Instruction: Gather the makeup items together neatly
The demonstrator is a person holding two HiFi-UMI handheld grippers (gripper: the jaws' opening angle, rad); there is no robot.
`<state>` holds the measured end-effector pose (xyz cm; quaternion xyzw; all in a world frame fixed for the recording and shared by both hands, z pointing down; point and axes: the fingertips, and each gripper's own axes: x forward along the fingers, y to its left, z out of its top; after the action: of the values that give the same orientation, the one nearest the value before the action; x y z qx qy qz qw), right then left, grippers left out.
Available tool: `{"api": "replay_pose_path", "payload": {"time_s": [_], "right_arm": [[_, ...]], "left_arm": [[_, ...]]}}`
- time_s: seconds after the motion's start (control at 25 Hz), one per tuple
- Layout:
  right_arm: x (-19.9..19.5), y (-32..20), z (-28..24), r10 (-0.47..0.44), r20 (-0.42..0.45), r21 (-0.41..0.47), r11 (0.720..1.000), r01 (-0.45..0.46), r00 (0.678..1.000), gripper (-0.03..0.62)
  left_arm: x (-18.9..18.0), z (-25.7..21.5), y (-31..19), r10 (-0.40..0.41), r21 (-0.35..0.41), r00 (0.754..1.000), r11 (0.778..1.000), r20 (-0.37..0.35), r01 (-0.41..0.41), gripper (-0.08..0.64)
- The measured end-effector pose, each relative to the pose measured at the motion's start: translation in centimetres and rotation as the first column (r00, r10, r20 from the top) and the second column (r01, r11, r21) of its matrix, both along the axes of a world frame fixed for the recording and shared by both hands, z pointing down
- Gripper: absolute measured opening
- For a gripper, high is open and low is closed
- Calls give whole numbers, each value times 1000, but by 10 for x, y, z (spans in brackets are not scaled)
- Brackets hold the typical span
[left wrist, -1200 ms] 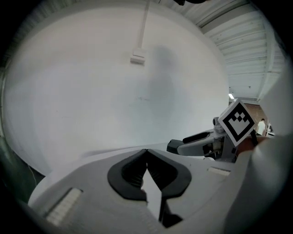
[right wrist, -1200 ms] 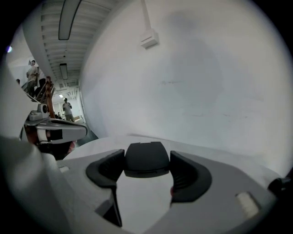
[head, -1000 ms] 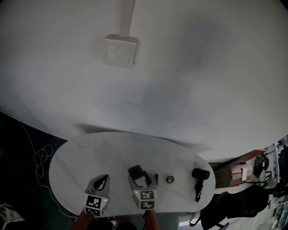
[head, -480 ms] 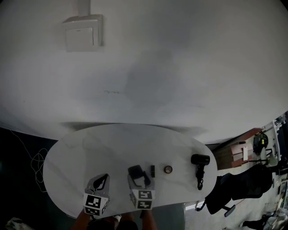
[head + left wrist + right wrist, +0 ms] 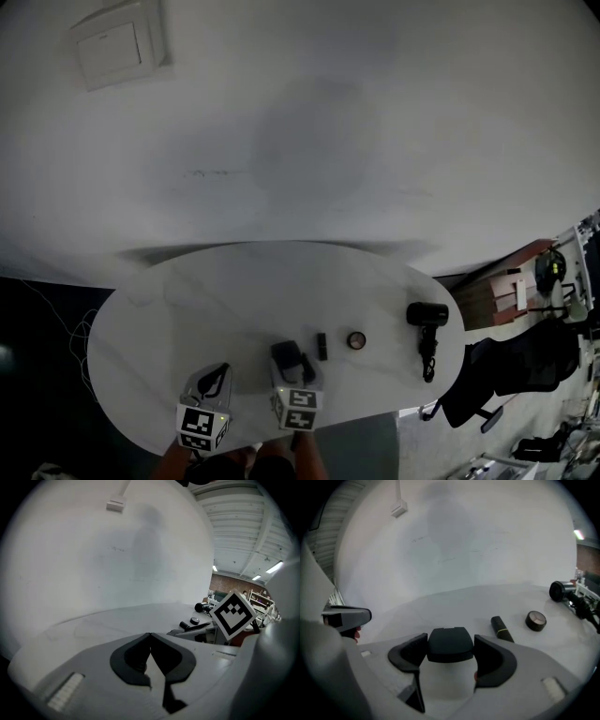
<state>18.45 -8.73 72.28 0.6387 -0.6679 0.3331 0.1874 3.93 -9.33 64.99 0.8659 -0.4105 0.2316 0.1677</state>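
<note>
R tongs (image 5: 450,660) clamp a black compact (image 5: 450,644) near the desk's (image 5: 187,300) front edge. L tongs (image 5: 150,641) closed w/ nothing between, just left of them. Black lipstick tube (image 5: 501,627) & small round pot (image 5: 535,620) lie right of the compact, apart. Hair dryer (image 5: 427,321) by right edge.
</note>
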Motion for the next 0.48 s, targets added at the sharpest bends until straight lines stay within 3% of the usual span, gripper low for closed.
{"api": "replay_pose_path", "payload": {"time_s": [0.48], "right_arm": [[-1,-6,20,71,-33,-36,997,-72,997,314]], "left_arm": [[3,9,0,19,-20,1000,1000,10,-19,11]]}}
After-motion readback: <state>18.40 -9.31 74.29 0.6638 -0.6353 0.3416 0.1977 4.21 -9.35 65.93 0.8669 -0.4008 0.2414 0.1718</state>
